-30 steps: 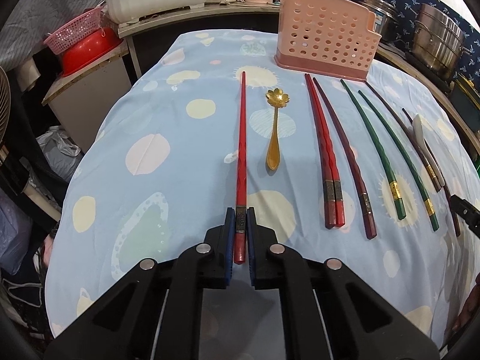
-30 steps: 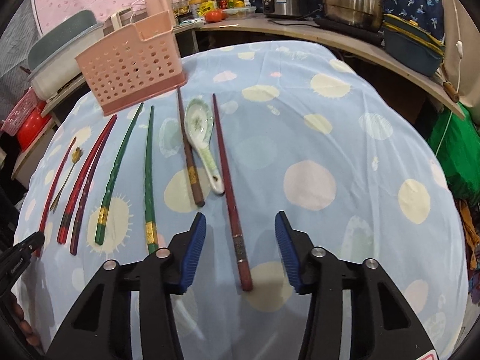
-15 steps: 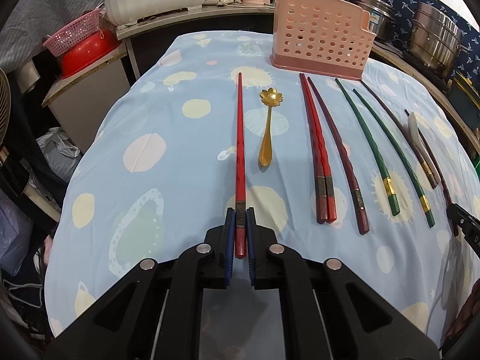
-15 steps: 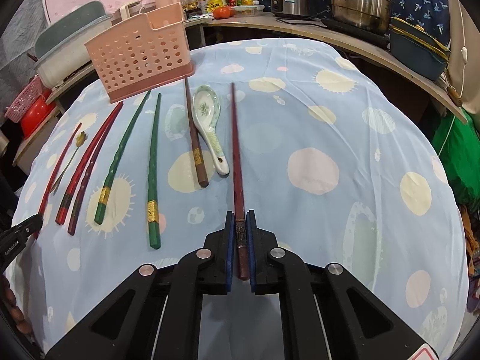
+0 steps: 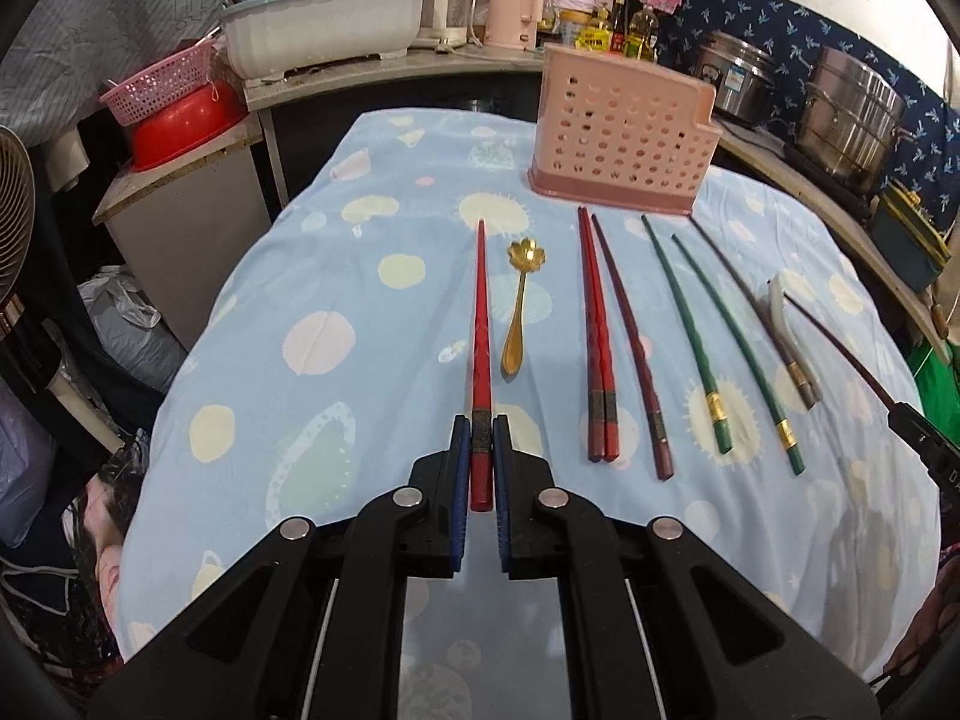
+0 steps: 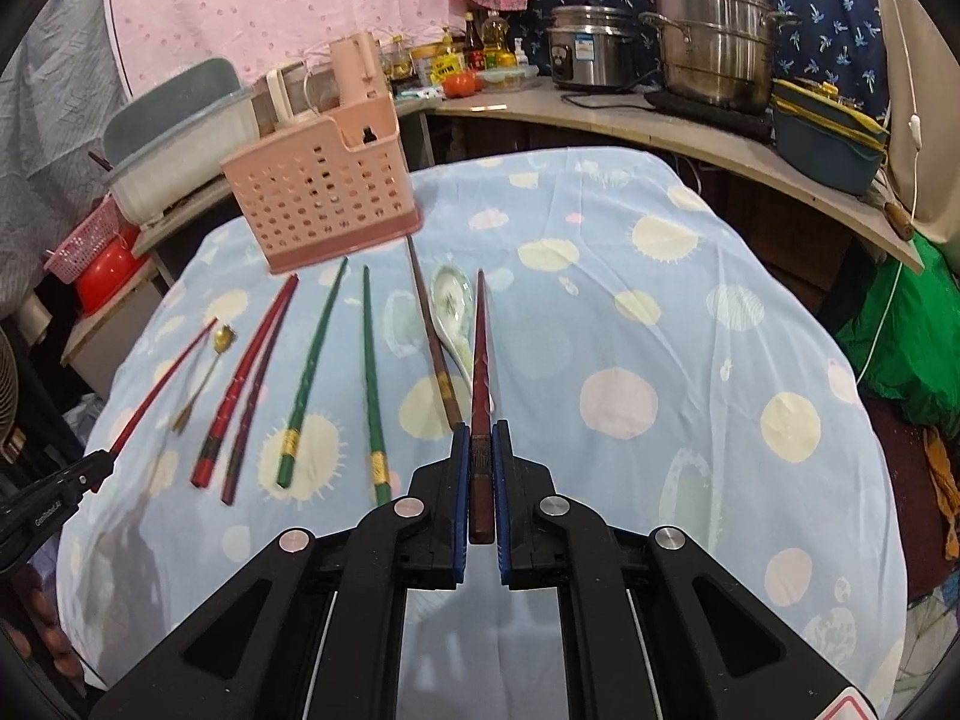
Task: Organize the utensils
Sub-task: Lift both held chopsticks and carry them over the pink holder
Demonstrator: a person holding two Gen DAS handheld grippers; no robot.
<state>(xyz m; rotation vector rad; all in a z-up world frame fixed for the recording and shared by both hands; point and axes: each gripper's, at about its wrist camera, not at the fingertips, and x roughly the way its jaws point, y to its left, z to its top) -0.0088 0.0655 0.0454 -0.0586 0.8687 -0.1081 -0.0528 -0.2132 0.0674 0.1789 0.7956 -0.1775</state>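
Observation:
My left gripper (image 5: 480, 438) is shut on the thick end of a red chopstick (image 5: 480, 324), held just off the spotted cloth. My right gripper (image 6: 480, 438) is shut on a dark red chopstick (image 6: 480, 348), also raised. Between them on the cloth lie a gold flower spoon (image 5: 522, 306), a red chopstick pair (image 5: 597, 336), a maroon chopstick (image 5: 630, 342), two green chopsticks (image 6: 312, 372), a brown chopstick (image 6: 432, 336) and a white ceramic spoon (image 6: 450, 306). A pink perforated utensil basket (image 5: 624, 144) stands upright behind them. The left gripper (image 6: 60, 492) shows at the right wrist view's left edge.
The table (image 6: 690, 360) has a blue spotted cloth and drops off on all sides. A curved counter (image 6: 690, 120) behind carries steel pots, bottles and a grey basin (image 5: 324, 30). A red bowl and pink basket (image 5: 162, 102) sit on a low cabinet at the left.
The right gripper's jaws closed onto the dark red chopstick. Both grippers then rose, lifting their chopsticks off the cloth; the table looks farther away.

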